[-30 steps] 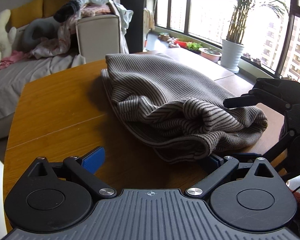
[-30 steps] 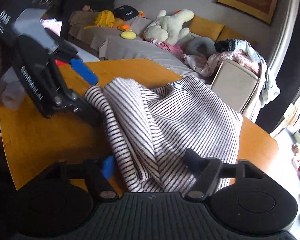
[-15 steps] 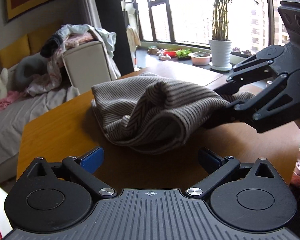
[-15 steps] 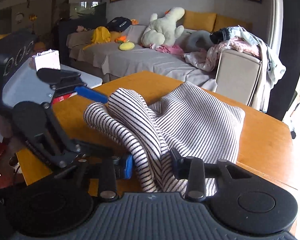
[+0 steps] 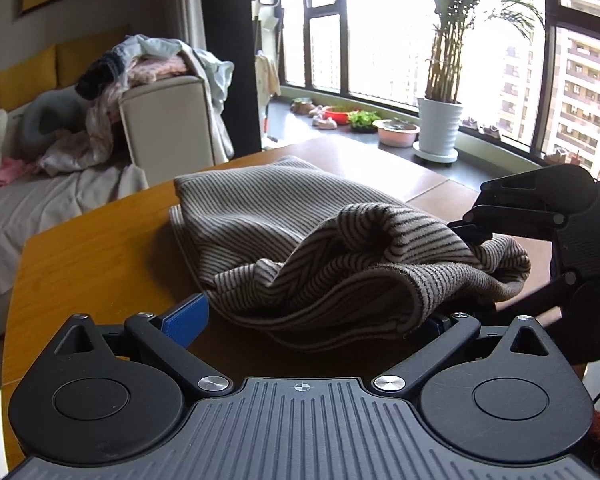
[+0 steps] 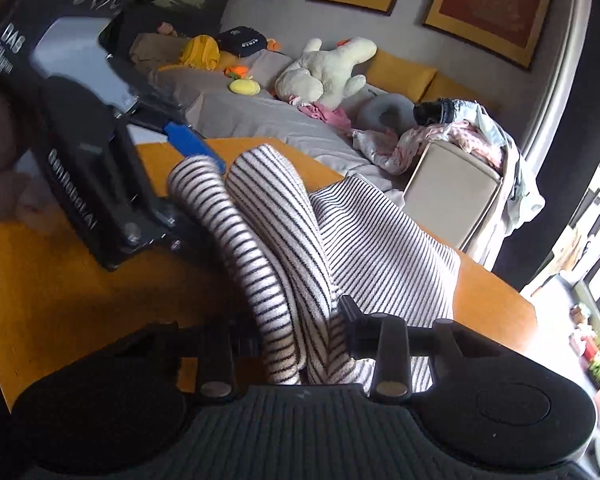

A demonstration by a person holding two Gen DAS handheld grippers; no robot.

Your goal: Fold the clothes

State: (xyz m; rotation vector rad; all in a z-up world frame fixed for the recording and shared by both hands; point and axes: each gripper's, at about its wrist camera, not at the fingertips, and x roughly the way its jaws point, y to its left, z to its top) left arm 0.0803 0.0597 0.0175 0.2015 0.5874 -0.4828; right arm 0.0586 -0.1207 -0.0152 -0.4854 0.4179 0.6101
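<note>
Two grippers work on one striped garment (image 5: 300,240) lying on an orange-brown wooden table (image 5: 92,240). In the left wrist view, the left gripper (image 5: 312,320) sits at the near edge with its jaws spread wide; its blue-padded left finger (image 5: 186,320) is just beside the cloth's near hem, while the right finger is hidden under a bunched fold of the fabric, so nothing is pinched between them. The garment's far half lies flat on the table and its near half is rumpled into a raised ridge. At the right, the right gripper (image 5: 470,232) reaches in with its black tips against the lifted fold. Beyond the table stand a beige armchair (image 5: 168,124) heaped with clothes and a potted plant (image 5: 438,128) on the window ledge.

In the right wrist view, the right gripper (image 6: 300,336) has its jaws clenched on a thick doubled roll of the striped garment (image 6: 284,248), which rises from between the fingers and runs away toward the far side. The left gripper (image 6: 196,184) shows at the left, tips at the roll's far end, its blue pad (image 6: 192,146) clear above the cloth. The rest of the garment spreads flat to the right on the table (image 6: 60,288). A cream plush toy (image 6: 324,72) lies on the grey sofa behind
</note>
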